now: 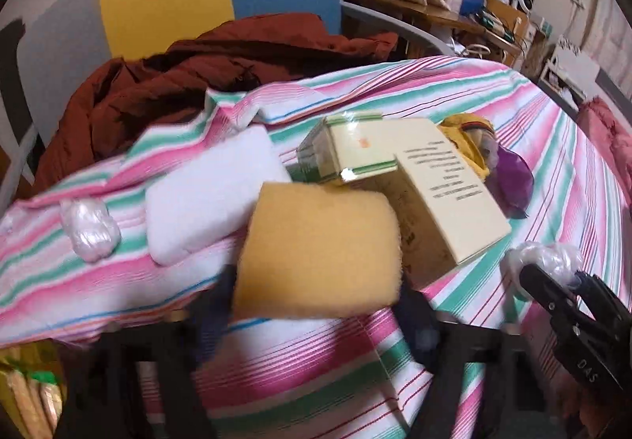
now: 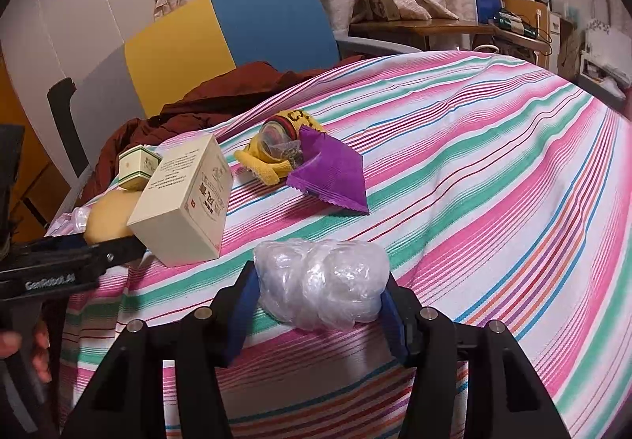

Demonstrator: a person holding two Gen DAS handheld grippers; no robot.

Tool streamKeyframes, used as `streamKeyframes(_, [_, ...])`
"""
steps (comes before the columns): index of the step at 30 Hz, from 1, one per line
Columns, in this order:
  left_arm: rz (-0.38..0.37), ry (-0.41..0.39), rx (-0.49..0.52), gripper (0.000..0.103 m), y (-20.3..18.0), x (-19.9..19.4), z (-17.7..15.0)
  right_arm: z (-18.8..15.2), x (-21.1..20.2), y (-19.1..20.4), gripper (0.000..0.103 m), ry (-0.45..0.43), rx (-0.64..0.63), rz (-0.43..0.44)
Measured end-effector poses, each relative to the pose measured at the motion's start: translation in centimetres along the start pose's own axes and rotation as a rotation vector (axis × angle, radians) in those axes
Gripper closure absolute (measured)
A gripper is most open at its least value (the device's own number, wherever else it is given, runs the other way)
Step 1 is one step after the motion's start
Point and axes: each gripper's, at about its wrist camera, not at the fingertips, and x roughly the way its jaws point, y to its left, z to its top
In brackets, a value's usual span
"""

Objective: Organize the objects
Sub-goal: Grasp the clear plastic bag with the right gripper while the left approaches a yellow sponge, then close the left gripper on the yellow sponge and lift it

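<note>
Striped cloth (image 2: 454,147) in pink, green and white, spread over a rounded surface, with a yellow-and-blue chair back (image 2: 233,24) and patterned curtains behind. On that cloth, a crumpled clear plastic bundle (image 2: 322,283), glossy and whitish, pinched between the blue pads of the right gripper (image 2: 320,304), one pad pressed on each side. Further left, a yellow sponge (image 1: 316,253), soft-edged and blurred, sitting between the fingers of the left gripper (image 1: 316,320); jaws spread fairly wide, both fingertips smeared by motion, so cannot tell whether the pads press on the sponge or merely flank it. Just behind the sponge, a large cream box (image 1: 446,194) with printed text, tilted, and a small green-and-cream box (image 1: 351,151) leaning on it. Beside the sponge on the left, a white pad (image 1: 205,202) lying flat, and further left a second plastic bundle (image 1: 89,226). Past the boxes, a yellow knitted toy (image 2: 282,151) with a purple packet (image 2: 331,174) touching it. Dark red jacket (image 1: 177,83) heaped on the chair beyond the cloth's edge.
</note>
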Motion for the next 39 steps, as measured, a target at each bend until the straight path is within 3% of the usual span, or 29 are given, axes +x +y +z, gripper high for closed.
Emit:
streamKeyframes(5, [0.008,-0.042,-0.036,0.045,-0.3,-0.3,-1.4,-0.1,0.0,0.0,0.046,-0.009,-0.003,-0.002])
streamKeyframes(14, [0.067,-0.086,-0.037,0.045,-2.5,-2.2,-5.3,-0.1,0.1,0.1,0.046,-0.011,-0.011,-0.011])
streamKeyframes(29, [0.049,-0.157,0.005,0.047,-4.0,-6.2,-11.4,0.0,-0.2,0.5,0.046,-0.012,-0.031,-0.041])
streamKeyframes(39, [0.036,-0.197,0.022,0.049,-4.7,-7.6,-13.4,-0.5,-3.8,2.5,0.047,-0.157,-0.135,-0.050])
